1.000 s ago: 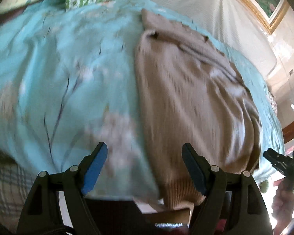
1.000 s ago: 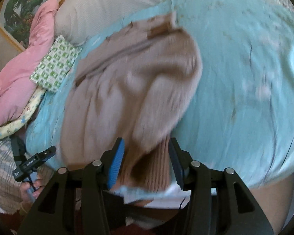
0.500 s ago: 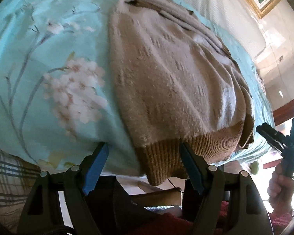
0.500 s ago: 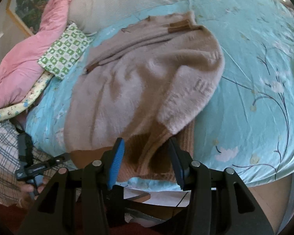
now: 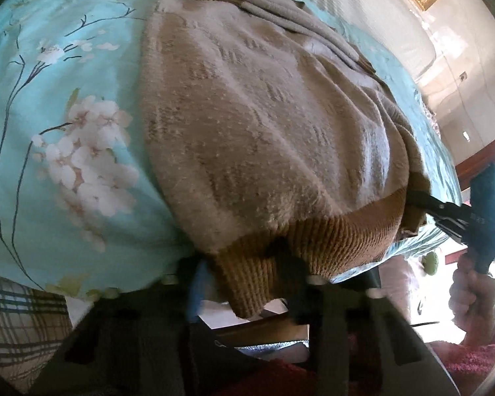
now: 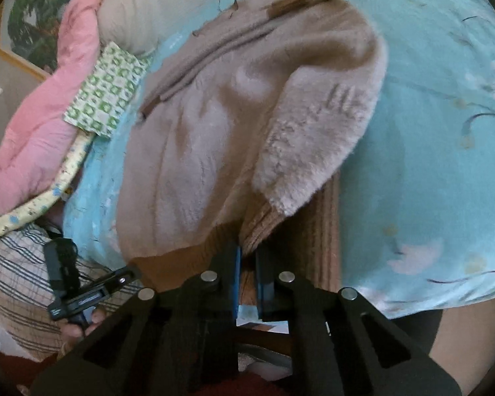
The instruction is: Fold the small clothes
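Both claws, left and right, have just clamped the sweater hem at the bed edge; next, probably lift and fold it up toward the collar.

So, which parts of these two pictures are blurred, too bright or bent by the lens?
Left wrist view: the left gripper is smeared by motion; the window side at right is overexposed behind the hand; the sweater is fairly sharp. Right wrist view: the sweater is soft, the right gripper sharp. The bedspread bulges in both.
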A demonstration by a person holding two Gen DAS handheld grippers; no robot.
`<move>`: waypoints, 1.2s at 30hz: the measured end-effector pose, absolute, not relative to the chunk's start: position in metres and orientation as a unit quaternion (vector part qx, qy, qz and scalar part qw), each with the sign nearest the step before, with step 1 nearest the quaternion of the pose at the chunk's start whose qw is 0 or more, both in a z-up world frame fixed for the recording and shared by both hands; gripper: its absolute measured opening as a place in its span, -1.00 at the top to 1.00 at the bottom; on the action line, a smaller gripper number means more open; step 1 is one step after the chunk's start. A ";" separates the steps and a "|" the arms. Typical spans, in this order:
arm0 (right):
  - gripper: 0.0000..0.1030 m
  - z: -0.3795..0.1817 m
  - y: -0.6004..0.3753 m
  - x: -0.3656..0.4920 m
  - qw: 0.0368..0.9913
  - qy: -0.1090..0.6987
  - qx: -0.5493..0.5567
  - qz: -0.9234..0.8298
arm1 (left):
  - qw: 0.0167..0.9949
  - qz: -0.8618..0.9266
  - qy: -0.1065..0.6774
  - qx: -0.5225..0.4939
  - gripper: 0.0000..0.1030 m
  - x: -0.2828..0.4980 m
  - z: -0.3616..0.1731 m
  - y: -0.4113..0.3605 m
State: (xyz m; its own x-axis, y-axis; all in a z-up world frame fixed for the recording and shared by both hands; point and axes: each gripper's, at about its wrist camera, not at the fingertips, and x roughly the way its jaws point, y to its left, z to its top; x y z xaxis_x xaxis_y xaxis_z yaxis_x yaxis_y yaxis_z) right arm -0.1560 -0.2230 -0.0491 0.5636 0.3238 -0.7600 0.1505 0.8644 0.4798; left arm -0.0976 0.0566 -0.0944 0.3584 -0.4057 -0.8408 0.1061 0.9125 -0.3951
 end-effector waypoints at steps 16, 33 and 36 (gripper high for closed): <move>0.86 -0.021 -0.307 -0.195 0.867 0.416 0.274 -0.018 | 0.796 -0.211 0.545 -0.158 0.75 -0.093 -0.098 0.061; 0.86 -0.035 -0.305 -0.214 0.842 0.444 0.302 0.045 | 0.842 -0.257 0.423 -0.215 0.92 -0.122 -0.030 0.100; 0.86 -0.020 -0.304 -0.217 0.845 0.413 0.328 0.091 | 0.842 -0.261 0.419 -0.220 0.92 -0.120 -0.021 0.098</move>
State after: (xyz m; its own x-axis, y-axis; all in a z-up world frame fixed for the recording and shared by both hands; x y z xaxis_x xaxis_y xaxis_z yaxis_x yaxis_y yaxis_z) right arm -0.2166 -0.3044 -0.0198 0.6429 0.4252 -0.6370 0.1165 0.7677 0.6301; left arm -0.1203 0.0981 -0.0213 0.5129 -0.6226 -0.5911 0.2546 0.7679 -0.5879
